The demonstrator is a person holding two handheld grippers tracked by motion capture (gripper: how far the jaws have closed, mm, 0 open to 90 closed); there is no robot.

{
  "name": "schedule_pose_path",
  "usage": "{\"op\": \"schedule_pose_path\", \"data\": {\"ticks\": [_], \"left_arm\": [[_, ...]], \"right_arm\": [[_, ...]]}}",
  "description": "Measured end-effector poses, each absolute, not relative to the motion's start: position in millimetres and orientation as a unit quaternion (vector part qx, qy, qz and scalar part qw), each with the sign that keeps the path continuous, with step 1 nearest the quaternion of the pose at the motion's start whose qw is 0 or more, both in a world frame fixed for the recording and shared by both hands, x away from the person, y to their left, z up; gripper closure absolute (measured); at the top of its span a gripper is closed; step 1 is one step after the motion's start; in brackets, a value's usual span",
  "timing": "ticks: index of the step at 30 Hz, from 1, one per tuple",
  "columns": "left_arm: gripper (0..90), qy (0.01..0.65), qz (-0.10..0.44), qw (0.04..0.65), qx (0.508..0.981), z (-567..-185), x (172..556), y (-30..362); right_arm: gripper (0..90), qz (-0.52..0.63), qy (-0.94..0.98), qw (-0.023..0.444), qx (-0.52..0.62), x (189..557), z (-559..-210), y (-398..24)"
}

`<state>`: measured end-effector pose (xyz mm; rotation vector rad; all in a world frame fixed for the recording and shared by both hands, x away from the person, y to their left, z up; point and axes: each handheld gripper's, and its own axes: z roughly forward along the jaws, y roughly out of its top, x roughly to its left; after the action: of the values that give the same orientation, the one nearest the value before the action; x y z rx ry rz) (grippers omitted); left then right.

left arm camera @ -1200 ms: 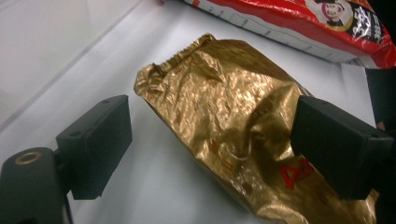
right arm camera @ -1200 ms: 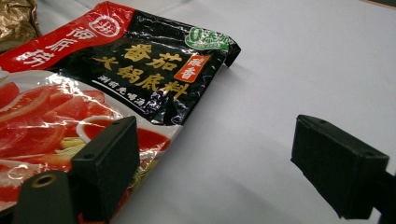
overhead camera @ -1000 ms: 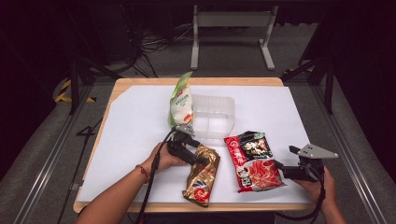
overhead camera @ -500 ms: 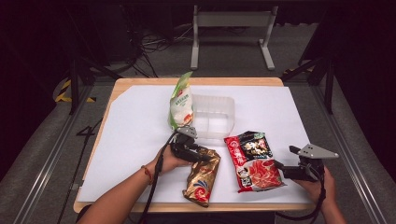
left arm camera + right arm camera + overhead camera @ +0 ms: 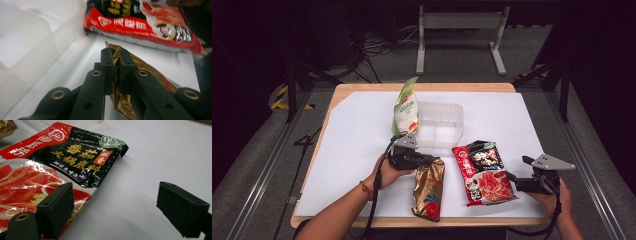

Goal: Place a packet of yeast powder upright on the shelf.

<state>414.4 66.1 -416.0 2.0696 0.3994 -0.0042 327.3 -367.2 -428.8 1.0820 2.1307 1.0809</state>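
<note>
Gold packet (image 5: 428,188) lies near the table's (image 5: 362,90) front edge, its top corner pinched by the left gripper (image 5: 114,65), whose jaws have just closed on it. Right gripper (image 5: 117,207) rests wide beside the red packet (image 5: 482,171). Farther back, a clear tray (image 5: 439,125) and what seems a green bag (image 5: 406,106).

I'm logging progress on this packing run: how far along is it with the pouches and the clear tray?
Nothing lies in the clear tray yet. In hand: the left gripper has just closed its jaws on the top edge of the gold pouch. Left: the red pouch lies flat beside the open right gripper, and the green bag leans against the tray's outer wall.
</note>
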Motion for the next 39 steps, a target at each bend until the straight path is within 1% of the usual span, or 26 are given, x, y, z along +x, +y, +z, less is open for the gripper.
{"op": "schedule_pose_path", "data": {"ticks": [11, 14, 27, 39], "left_arm": [[85.9, 0.171, 0.048, 0.558, 0.810, -382, 400, 89], [86.0, 0.174, 0.051, 0.569, 0.802, -375, 398, 94], [86.5, 0.179, 0.092, 0.602, 0.773, -353, 394, 110], [87.4, 0.187, 0.117, 0.620, 0.753, -338, 392, 114]], "right_arm": [[14.8, 0.398, 0.785, 0.256, 0.399, 328, -429, -367], [14.7, 0.399, 0.785, 0.256, 0.400, 328, -429, -367], [14.7, 0.402, 0.781, 0.257, 0.403, 327, -428, -369], [14.7, 0.401, 0.782, 0.257, 0.402, 327, -428, -368]]}}
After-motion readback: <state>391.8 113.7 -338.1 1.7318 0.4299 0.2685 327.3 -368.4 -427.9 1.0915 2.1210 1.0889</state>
